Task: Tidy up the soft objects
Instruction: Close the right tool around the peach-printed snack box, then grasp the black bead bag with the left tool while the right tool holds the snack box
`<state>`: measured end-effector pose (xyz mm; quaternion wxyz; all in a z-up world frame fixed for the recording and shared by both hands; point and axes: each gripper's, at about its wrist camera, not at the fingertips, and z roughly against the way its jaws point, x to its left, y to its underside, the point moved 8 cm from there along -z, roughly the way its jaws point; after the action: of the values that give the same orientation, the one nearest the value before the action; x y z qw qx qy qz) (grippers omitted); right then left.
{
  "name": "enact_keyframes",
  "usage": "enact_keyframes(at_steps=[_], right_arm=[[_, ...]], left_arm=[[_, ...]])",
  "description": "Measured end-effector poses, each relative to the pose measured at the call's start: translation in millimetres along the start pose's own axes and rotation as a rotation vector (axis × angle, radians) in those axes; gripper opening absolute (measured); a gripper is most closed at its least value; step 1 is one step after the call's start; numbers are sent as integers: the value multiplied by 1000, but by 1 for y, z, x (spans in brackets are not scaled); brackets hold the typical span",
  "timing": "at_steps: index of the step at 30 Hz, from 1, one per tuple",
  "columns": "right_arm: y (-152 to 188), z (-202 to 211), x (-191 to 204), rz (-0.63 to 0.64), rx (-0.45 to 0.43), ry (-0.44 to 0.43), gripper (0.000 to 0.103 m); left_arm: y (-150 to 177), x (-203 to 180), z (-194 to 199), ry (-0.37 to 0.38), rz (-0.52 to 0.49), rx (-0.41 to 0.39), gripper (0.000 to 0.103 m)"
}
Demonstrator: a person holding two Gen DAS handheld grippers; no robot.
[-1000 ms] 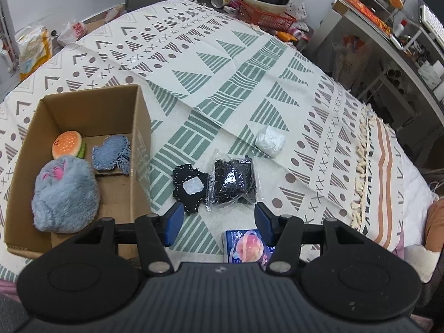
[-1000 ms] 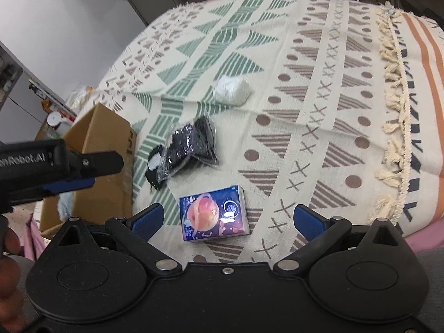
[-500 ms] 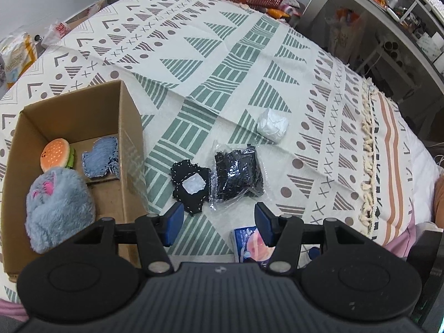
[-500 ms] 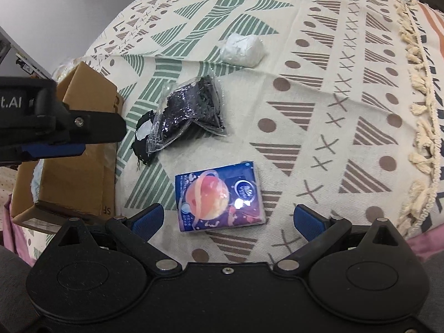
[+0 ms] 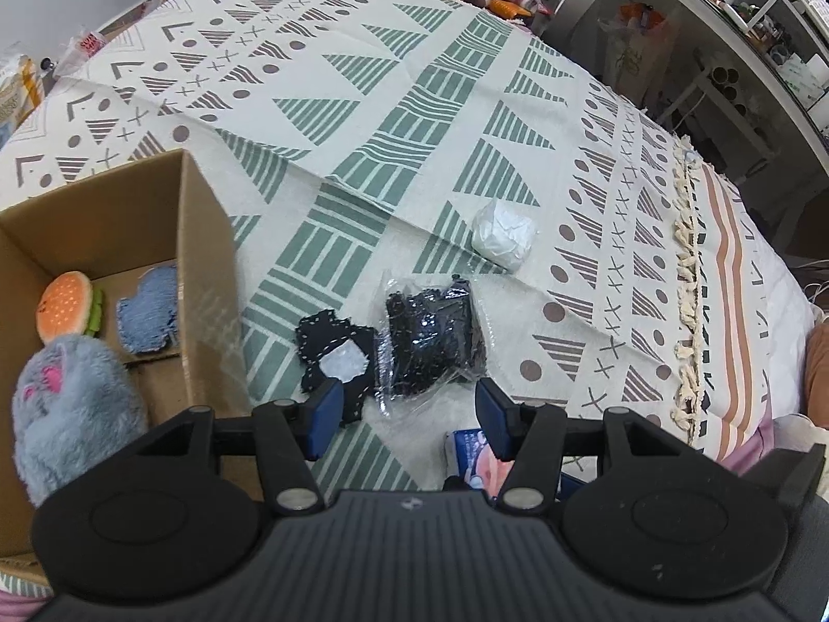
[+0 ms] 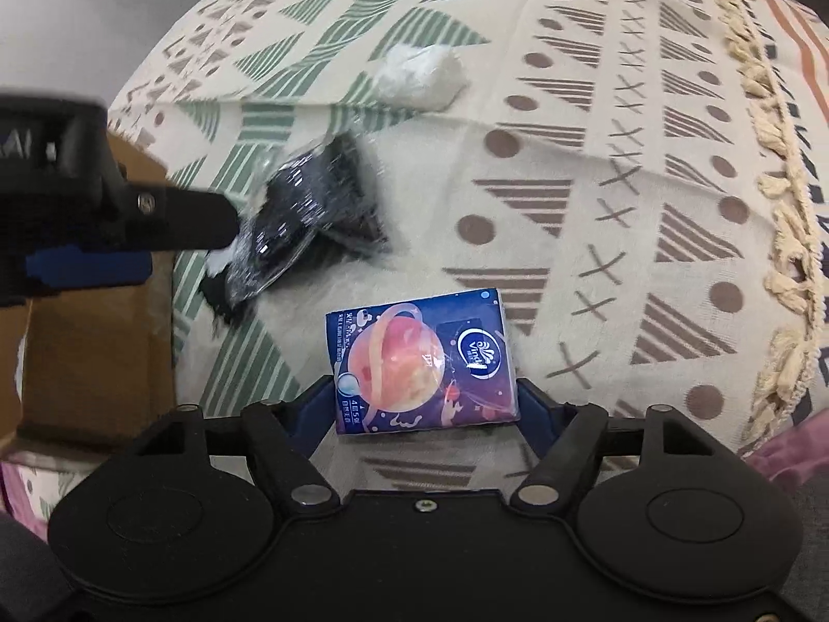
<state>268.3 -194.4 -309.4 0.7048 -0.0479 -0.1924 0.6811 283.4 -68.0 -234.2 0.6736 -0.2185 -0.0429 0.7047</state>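
Right gripper [image 6: 424, 404] flanks a "Vinda" tissue pack [image 6: 420, 368]; left gripper [image 5: 405, 411] gapes empty.

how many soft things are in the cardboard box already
3: a grey plush toy at the near end, a burger plush behind it, and a blue fuzzy piece to the burger's right. The box's near corner is hidden, so more are possible.

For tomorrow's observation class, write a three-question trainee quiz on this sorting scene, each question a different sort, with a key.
1. True or false: the cardboard box already holds the grey plush and the burger toy.
2. Which item sits between the right gripper fingers? A) white wad B) tissue pack C) bagged black item
3. Fill in: the left gripper holds ____.

Key: 1 true; 2 B; 3 nothing.
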Motion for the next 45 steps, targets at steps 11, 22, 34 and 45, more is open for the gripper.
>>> enact_keyframes(at_steps=[11,22,34,45], right_arm=[[-22,9,-33,-76,-42,49,70],[-36,30,-53,-116,-63,42,70],[-35,51,-68,-138,-86,28,70],[-34,66,-73,-160,-127,6,70]], left_arm=[[-10,-16,-25,19,4,36,55],[-12,-35,-58,6,11,79,55],[-10,-43,-77,-48,-16,75,30],[-7,-47,-46,-1,-14,-2,9]])
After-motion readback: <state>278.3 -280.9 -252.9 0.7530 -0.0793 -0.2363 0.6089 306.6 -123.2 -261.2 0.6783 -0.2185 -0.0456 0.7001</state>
